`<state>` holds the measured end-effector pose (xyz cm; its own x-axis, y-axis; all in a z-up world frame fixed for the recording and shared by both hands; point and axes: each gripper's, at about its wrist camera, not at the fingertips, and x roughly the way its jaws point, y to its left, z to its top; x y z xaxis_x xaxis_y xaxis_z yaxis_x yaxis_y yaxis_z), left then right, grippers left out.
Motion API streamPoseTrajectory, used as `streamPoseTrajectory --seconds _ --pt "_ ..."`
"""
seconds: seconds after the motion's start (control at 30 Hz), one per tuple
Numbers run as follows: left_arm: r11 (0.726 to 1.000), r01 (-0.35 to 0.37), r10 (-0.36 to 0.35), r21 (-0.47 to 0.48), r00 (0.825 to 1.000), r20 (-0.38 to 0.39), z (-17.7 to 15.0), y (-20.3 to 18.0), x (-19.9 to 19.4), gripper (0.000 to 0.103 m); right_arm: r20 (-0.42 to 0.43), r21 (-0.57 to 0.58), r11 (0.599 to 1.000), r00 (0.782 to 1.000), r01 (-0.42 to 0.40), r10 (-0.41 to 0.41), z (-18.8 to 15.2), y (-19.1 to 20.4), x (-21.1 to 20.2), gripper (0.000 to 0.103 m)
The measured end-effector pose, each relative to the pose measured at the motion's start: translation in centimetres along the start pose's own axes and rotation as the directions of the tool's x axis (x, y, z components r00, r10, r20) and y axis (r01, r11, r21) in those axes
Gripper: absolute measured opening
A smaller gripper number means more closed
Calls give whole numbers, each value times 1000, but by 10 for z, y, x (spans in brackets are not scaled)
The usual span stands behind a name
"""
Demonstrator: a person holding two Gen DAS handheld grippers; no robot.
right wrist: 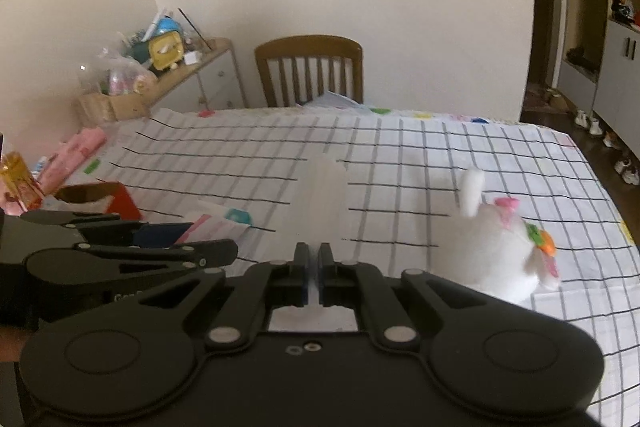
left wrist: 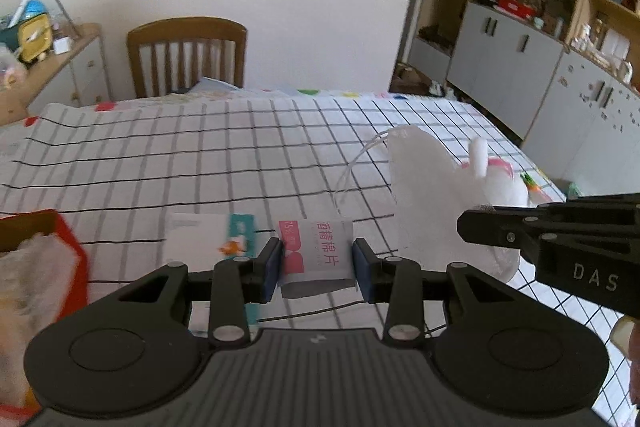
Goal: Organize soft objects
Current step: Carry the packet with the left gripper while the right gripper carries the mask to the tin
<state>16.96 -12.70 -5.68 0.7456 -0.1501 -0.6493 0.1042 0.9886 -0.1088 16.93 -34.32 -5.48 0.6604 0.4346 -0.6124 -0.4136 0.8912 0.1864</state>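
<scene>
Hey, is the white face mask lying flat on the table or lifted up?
Lifted. The face mask stands up from the shut right tongs, pinched at its lower edge, above the checked tablecloth.

Two tongs are in view, the left tongs (left wrist: 316, 259) and the right tongs (right wrist: 314, 273); one alcohol-pad packet (left wrist: 316, 253) and one white face mask (left wrist: 424, 187) show, along with one white plush rabbit (right wrist: 500, 251). On the bench (left wrist: 200, 155) lie one flat white packet (left wrist: 204, 239) and one red box (left wrist: 60, 247); behind it stands one wooden chair (left wrist: 186, 55).
</scene>
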Motion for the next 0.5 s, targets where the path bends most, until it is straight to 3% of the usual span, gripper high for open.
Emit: streamPoseTrajectory --seconds 0.5 --pt "989 -127 133 -80 988 84 2 83 -82 38 50 -90 987 989 -133 138 27 98 -9 4"
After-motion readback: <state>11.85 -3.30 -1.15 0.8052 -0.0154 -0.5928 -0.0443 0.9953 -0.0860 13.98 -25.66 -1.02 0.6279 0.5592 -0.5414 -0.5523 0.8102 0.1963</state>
